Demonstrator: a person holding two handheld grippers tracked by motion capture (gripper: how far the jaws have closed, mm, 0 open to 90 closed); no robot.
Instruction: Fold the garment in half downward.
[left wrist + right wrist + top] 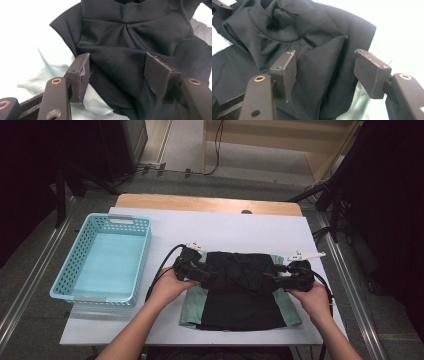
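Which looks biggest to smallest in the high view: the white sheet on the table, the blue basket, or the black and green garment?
1. White sheet, clearly largest.
2. and 3. Blue basket and garment look alike in spread; no sure ranking.

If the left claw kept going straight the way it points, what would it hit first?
Most likely the black garment: the left claw stands open with bunched black cloth right ahead, though depth is hard to judge.

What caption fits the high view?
Two hand-held grippers work a black-and-green garment beside a blue basket.
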